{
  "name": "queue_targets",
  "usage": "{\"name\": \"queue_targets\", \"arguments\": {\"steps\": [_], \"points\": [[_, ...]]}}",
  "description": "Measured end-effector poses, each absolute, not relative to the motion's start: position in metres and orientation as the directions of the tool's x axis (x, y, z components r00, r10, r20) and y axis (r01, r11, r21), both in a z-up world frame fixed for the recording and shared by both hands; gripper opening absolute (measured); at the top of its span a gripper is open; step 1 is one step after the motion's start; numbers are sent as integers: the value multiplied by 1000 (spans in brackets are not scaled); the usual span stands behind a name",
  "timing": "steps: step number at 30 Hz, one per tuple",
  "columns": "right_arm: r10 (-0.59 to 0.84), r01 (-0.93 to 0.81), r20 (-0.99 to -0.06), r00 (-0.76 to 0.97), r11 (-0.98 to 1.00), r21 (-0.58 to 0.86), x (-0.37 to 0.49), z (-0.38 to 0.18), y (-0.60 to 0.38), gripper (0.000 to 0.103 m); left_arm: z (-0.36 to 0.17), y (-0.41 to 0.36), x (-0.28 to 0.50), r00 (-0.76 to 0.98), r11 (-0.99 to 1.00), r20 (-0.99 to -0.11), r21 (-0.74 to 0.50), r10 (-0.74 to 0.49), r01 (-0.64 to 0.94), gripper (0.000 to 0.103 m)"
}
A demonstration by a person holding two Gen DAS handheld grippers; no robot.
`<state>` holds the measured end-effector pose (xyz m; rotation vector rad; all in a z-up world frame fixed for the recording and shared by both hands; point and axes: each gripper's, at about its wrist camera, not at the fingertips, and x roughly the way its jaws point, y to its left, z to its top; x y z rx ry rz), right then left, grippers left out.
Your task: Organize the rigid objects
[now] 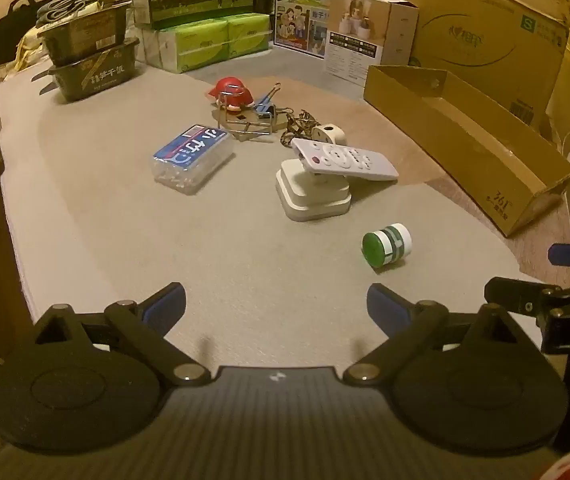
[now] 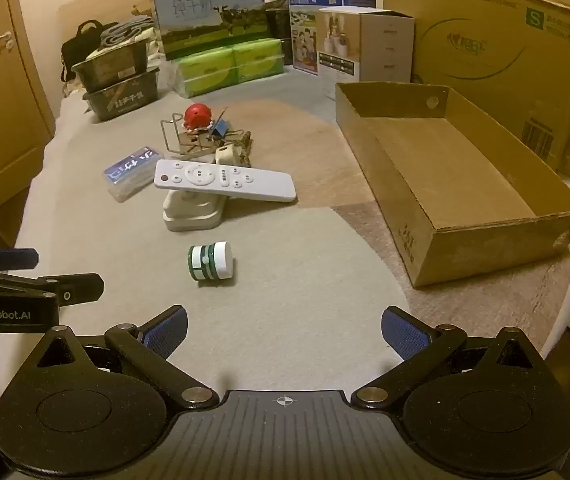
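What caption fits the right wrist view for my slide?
Open right gripper faces a green-capped bottle, white remote and empty cardboard box.

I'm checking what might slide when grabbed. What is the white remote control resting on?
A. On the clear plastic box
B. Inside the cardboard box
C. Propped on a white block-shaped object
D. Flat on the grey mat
C: the white remote control lies tilted, its button end propped on the white block-shaped object and its other end down toward the surface; the cardboard box holds nothing visible.
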<state>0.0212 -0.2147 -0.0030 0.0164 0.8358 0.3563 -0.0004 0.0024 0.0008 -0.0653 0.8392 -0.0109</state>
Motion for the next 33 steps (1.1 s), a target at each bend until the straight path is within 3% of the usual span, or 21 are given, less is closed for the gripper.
{"name": "queue_targets", "arguments": {"steps": [33], "points": [[315,-301,-718,621,941,152,20,-1,-215,102,-2,0,1,672,999,-740,-47,-29,-8,95]]}}
